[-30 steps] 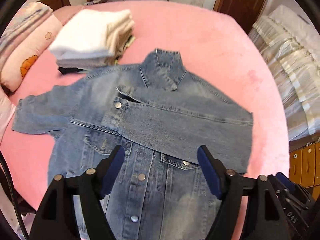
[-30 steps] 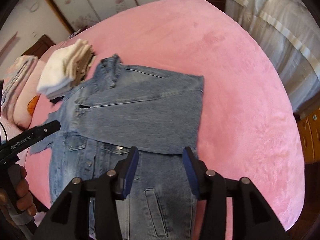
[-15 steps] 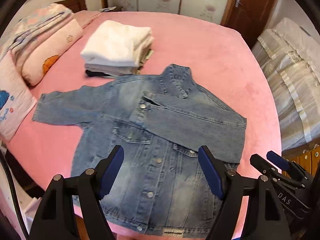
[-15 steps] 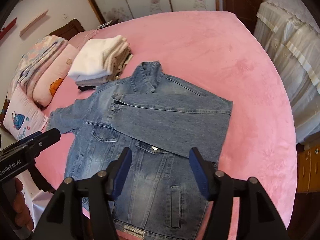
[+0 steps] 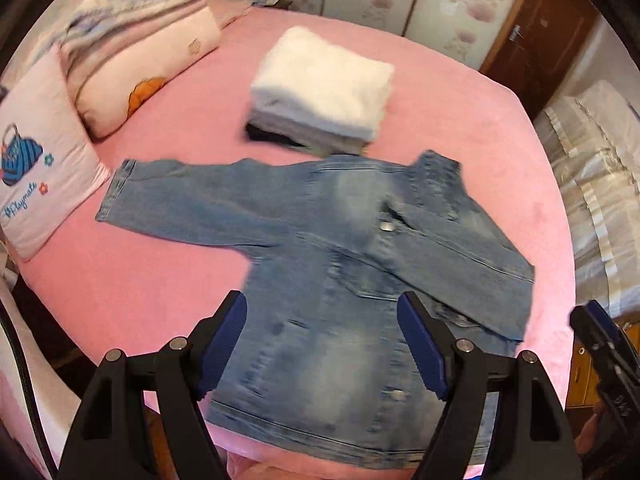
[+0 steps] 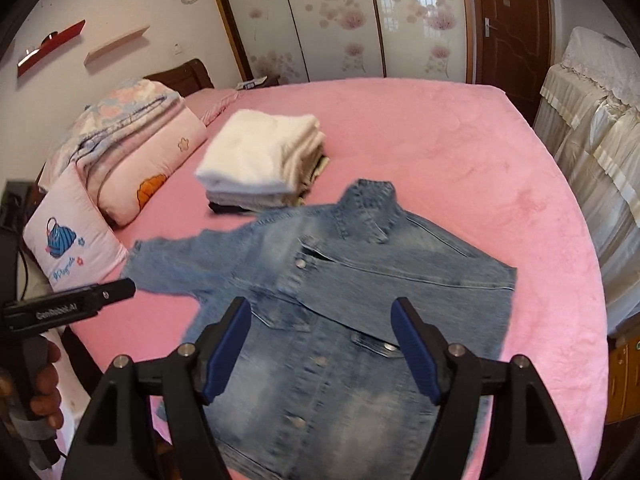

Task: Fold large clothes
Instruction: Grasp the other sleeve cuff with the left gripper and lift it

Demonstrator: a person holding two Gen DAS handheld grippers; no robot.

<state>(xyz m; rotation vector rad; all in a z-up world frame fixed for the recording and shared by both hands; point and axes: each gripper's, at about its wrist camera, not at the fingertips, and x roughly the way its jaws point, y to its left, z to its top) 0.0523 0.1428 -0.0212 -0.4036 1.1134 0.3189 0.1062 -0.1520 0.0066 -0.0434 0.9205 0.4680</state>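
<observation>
Faded denim jacket (image 5: 320, 264); plush matt pink bedcover (image 5: 460, 112).

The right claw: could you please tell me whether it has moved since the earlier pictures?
Yes. The right claw has pulled back and up from the denim jacket: the wall shelves and the jacket's outstretched sleeve now show. Its jaws have just been opening, nothing between them.

The jacket (image 5: 320, 280) lies flat on the bed (image 5: 460, 92) below my fingers (image 5: 420, 344). Behind it sits a stack of folded clothes (image 5: 324, 88); pillows (image 5: 132, 60) lie to the left.
</observation>
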